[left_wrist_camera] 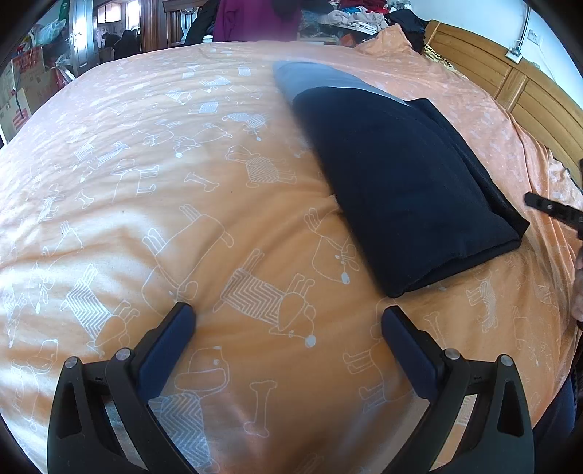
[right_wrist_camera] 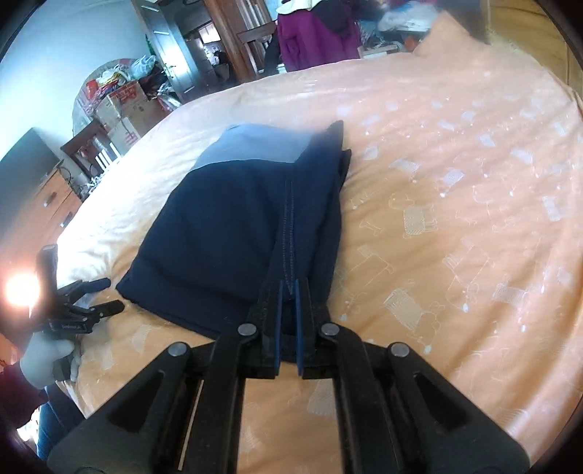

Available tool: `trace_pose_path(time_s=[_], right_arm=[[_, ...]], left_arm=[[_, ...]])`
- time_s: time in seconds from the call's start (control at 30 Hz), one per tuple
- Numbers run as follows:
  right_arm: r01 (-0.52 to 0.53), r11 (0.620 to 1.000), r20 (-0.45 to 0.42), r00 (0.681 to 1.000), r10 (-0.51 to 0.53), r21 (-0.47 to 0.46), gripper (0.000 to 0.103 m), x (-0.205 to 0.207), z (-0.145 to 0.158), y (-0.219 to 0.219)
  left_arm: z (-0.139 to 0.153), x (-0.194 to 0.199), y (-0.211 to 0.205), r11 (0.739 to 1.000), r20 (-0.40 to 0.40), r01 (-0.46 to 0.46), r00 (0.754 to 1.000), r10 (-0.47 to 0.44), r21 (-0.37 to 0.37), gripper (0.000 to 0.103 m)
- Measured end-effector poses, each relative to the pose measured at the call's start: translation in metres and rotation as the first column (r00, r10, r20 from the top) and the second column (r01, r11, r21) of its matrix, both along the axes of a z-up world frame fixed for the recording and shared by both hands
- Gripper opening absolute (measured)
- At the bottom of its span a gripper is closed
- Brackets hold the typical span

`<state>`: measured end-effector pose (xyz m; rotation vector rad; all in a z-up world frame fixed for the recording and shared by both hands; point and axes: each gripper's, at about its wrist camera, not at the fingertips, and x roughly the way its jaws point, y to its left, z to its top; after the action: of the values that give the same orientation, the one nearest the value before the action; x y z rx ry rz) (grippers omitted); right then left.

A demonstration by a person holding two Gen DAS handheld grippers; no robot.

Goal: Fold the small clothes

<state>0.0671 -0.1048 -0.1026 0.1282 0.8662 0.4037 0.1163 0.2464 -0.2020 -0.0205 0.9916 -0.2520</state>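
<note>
Fabric in navy, a folded garment (left_wrist_camera: 408, 189) with a pale blue-grey panel at its far end, lies on a bed under an orange duvet cover (left_wrist_camera: 182, 218) printed with white outline dogs and bones.

The left wrist view shows the left gripper (left_wrist_camera: 288, 317) with its jaws wide apart above bare duvet, holding nothing; the garment sits ahead and to the right of it, not touching. At that view's far right edge a slim black tip of the right gripper (left_wrist_camera: 554, 209) juts in, just beside the garment's near right corner. A wooden headboard (left_wrist_camera: 528, 94) runs along the right, and a purple garment (left_wrist_camera: 255, 18) hangs beyond the far edge of the bed.

Only the right wrist view shows the grip: the right gripper (right_wrist_camera: 288, 288) has its jaws together, clamped on a stitched seam at the garment's near edge, the cloth pinched between the blue pads. It also shows the left gripper (right_wrist_camera: 104, 295) at the near left, held by a hand in a light glove (right_wrist_camera: 45, 355), plus stacked cardboard boxes (right_wrist_camera: 124, 105) and a wooden dresser (right_wrist_camera: 40, 211) on the left.

Small white lettering on the left gripper's body and red print on the boxes are too blurred to read.
</note>
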Motion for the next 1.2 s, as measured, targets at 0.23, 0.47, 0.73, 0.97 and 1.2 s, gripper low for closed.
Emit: trace_pose_path(time_s=[0.23,0.47,0.73,0.97,1.2], right_arm=[[-0.085,0.995,-0.083,0.993,0.08,-0.061,0.005,0.014,-0.031,0.019],[-0.073,0.993,-0.05,0.996,0.068,-0.092,0.064,0.011,-0.026,0.028],[0.211,0.94,-0.3,0.946,-0.127,0.268,0.0,0.03,-0.086,-0.052],[0.071,0.989,-0.18,0.983,-0.047,0.13,0.006,0.004,-0.045,-0.029],[0.067,0.994,-0.01,0.998,-0.066,0.09,0.013,0.008,0.002,-0.026]], left_arm=[[0.0,0.0,0.0,1.0,0.0,0.0,1.0,0.0,-0.001,0.103],[0.0,0.0,-0.001,1.0,0.003,-0.001,1.0,0.001,-0.001,0.103],[0.0,0.0,-0.001,1.0,0.003,-0.002,1.0,0.002,0.002,0.103],[0.0,0.001,-0.001,1.0,0.003,-0.001,1.0,0.001,0.008,0.103],[0.0,0.002,0.0,1.0,0.004,-0.001,1.0,0.001,0.011,0.103]])
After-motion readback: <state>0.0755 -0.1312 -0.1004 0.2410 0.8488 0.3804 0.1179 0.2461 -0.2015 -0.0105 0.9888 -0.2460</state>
